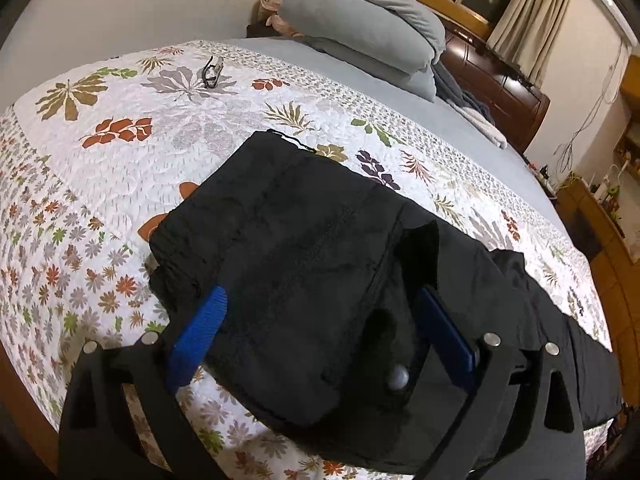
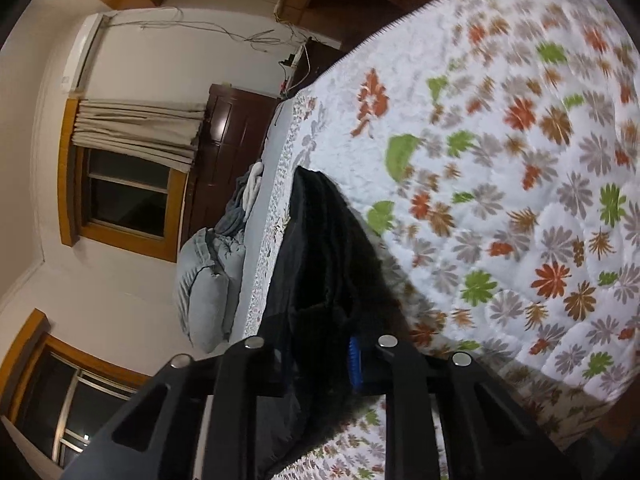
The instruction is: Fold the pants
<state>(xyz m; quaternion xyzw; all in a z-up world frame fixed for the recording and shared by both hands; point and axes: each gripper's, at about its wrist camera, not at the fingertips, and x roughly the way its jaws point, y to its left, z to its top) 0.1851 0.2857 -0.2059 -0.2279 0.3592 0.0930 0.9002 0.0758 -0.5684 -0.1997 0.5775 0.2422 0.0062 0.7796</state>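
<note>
Black pants (image 1: 312, 248) lie on the floral quilt (image 1: 120, 160), the waist end with its silver button near my left gripper (image 1: 320, 312) and the legs running off to the right. The left gripper's blue fingers (image 1: 200, 332) stand wide apart on either side of the waist fabric, open. In the right wrist view my right gripper (image 2: 320, 356) is turned on its side and shut on a bunch of the black pants (image 2: 320, 248), lifted off the quilt (image 2: 520, 160). Only a strip of one blue pad (image 2: 354, 364) shows.
A pair of glasses (image 1: 211, 73) lies on the quilt at the far side. Grey pillows (image 1: 360, 20) and bedding are piled at the dark wooden headboard (image 1: 500, 84). Window, curtains and wooden furniture stand beyond the bed's right edge.
</note>
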